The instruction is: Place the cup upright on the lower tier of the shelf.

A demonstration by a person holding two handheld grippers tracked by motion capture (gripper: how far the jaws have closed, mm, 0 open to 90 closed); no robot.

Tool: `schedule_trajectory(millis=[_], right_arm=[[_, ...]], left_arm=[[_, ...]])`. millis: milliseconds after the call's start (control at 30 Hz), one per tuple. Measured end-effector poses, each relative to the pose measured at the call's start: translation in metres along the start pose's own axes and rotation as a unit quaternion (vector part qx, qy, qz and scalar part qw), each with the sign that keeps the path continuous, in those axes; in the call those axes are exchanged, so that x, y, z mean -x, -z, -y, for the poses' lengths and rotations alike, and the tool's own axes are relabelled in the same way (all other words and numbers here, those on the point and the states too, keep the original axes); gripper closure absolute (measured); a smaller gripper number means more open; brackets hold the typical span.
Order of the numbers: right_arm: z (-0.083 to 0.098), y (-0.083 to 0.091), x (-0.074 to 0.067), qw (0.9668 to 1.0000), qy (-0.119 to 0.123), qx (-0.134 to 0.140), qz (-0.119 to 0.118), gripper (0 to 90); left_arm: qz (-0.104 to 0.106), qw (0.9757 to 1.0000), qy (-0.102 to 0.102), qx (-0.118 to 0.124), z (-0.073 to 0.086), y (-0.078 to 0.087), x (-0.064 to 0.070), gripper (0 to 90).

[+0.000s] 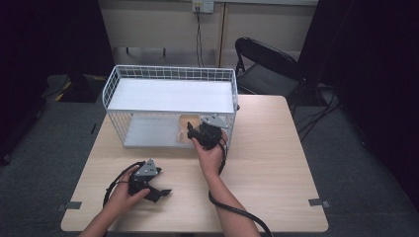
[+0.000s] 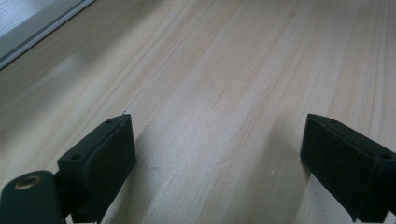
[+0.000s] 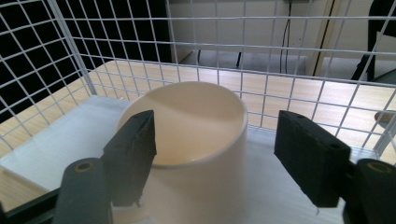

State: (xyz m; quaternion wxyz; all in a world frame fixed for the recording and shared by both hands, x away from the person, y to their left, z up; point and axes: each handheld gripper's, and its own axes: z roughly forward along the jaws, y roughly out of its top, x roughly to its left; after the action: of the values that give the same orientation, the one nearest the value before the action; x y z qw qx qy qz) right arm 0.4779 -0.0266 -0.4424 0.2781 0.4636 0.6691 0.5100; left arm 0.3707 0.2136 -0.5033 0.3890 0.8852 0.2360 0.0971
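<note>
Your left tool (image 1: 157,191) rests low over the near left part of the worktop (image 1: 276,163), jaws apart, with bare wood between them in the left gripper view (image 2: 219,186). It holds nothing and sits well apart from the work.

Your right tool (image 1: 197,132) is farther in, at the open front of the white wire rack (image 1: 170,74), on its lower level. Its jaws stand apart on either side of a cream cup (image 3: 196,135), which stands upright on the rack's lower shelf (image 3: 51,149) towards the right end. Whether either pad touches the cup wall cannot be told; the jaws are clearly not clamped on it.

Progress, as judged from this: the cup is inside the rack and seated on the shelf, with the tool spread around it. Either closing for a grasp or backing out after a release fits this position, and the pictures do not settle which.

View differences: the high view gives the overall layout, both of your hands and the rack's upper shelf (image 1: 170,96), but there the cup (image 1: 187,123) is a pale patch behind wire. The right gripper view shows the cup's rim, its empty interior and the jaw spacing, plus the rack's far mesh. The left gripper view adds a grey edge at its upper left, too partial to identify.
</note>
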Motion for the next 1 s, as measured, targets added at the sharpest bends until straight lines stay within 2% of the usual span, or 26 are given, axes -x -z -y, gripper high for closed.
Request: schedule_trajectory(millis=[133,300,467,633,667,867,1000], right_arm=[[-0.002,0.006,-0.002,0.9998,0.004,-0.007,-0.02,25.8],[-0.005,0.013,-0.002,0.9995,0.004,-0.006,-0.031,24.9],[-0.004,0.024,0.001,0.9987,0.006,-0.021,-0.047,24.9],[-0.001,0.029,0.004,0.9982,0.012,-0.029,-0.051,25.1],[0.0,0.03,0.004,0.9976,0.018,-0.038,-0.055,25.5],[0.007,0.029,0.005,0.997,0.026,-0.048,-0.055,26.4],[0.012,0.025,0.004,0.9965,0.031,-0.054,-0.056,32.6]], left_arm=[[0.0,1.0,0.0,0.0,0.0,0.0,0.0,9.7],[0.0,1.0,0.0,0.0,0.0,0.0,0.0,9.7],[0.0,1.0,0.0,0.0,0.0,0.0,0.0,9.7],[0.0,1.0,0.0,0.0,0.0,0.0,0.0,9.7],[0.0,1.0,0.0,0.0,0.0,0.0,0.0,9.7],[0.0,1.0,0.0,0.0,0.0,0.0,0.0,9.7],[0.0,1.0,0.0,0.0,0.0,0.0,0.0,9.7]])
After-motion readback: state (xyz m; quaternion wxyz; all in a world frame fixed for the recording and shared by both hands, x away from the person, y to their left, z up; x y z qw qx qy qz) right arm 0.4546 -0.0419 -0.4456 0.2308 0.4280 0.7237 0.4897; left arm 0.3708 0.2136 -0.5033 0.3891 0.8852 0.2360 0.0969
